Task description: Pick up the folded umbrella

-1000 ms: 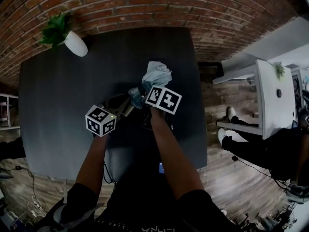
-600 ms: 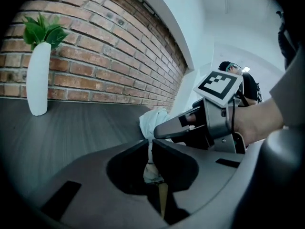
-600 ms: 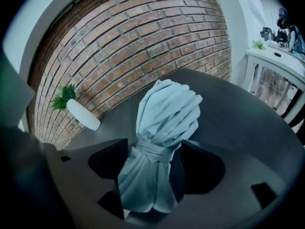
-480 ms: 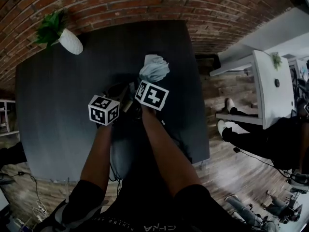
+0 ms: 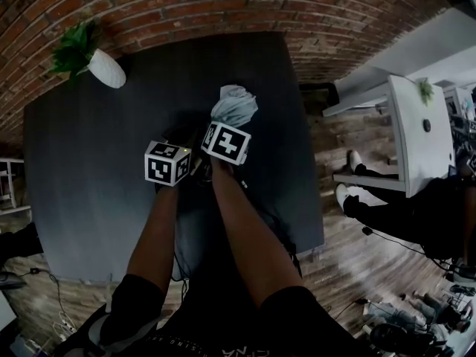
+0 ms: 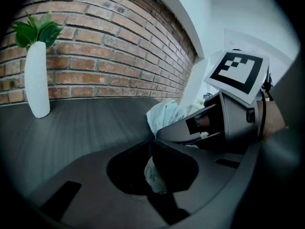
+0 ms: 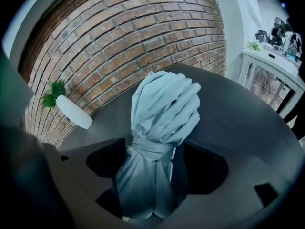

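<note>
Folded umbrella, pale blue and cinched at the waist by its own strap, sits over the middle of a dark table, caught between two hand-held tools that meet at its near end. The bunched head of the fabric points away from the person, towards the brick wall. No view shows whether that far end rests on the tabletop.

The right gripper comes down on it steeply, its jaws set wide on either side of the bundle just below the strap. They have just been opening. The cloth fills most of the space between them and lies against one jaw, while a dark sliver shows beside the other, so the pads are not pressing.

The left gripper comes in lower and flatter from the person's left, just beside the right one, whose marker cube looms at the edge of its view. Its jaws are drawn nearly together, with a small pale fold of the umbrella's cloth pinched between them.

Both forearms reach out side by side over the near edge of the table. A white vase of green leaves stands well apart at the far left corner, close to the wall.
</note>
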`<action>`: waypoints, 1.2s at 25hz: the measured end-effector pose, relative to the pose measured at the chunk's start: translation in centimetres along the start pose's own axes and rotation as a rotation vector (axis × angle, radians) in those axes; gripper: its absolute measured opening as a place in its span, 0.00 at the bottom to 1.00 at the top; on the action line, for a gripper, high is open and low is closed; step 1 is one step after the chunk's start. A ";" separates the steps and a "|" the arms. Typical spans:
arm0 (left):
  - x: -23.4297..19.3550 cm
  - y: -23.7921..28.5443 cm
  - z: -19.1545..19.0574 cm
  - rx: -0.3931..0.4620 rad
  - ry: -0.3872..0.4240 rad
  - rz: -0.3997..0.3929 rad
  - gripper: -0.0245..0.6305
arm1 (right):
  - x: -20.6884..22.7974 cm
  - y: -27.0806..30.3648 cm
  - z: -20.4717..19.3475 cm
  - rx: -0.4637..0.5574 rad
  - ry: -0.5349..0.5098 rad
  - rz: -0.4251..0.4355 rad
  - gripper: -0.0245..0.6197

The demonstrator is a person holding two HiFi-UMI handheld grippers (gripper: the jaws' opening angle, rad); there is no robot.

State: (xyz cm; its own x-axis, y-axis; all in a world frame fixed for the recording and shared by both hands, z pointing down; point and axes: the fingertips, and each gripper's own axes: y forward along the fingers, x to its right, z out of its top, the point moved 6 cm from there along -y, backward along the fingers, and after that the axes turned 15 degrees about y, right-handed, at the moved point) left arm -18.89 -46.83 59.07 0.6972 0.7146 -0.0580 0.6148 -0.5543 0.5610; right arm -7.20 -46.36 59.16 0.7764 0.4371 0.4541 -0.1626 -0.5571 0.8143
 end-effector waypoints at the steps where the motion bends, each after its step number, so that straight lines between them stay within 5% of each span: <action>1: -0.2 0.1 0.0 -0.007 -0.005 0.005 0.05 | -0.2 0.2 0.0 -0.007 -0.014 -0.007 0.59; 17: -0.9 0.9 -0.4 -0.047 -0.029 -0.020 0.05 | -0.3 2.0 -0.2 0.001 -0.062 -0.040 0.59; 30: 0.3 0.1 0.1 -0.063 -0.019 -0.033 0.04 | -0.1 0.2 0.0 0.010 -0.083 0.067 0.51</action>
State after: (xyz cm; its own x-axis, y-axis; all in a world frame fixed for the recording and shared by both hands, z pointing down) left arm -18.57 -46.73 59.03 0.6842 0.7233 -0.0932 0.6137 -0.5020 0.6094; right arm -7.38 -46.52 59.30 0.8118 0.3389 0.4755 -0.2099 -0.5905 0.7792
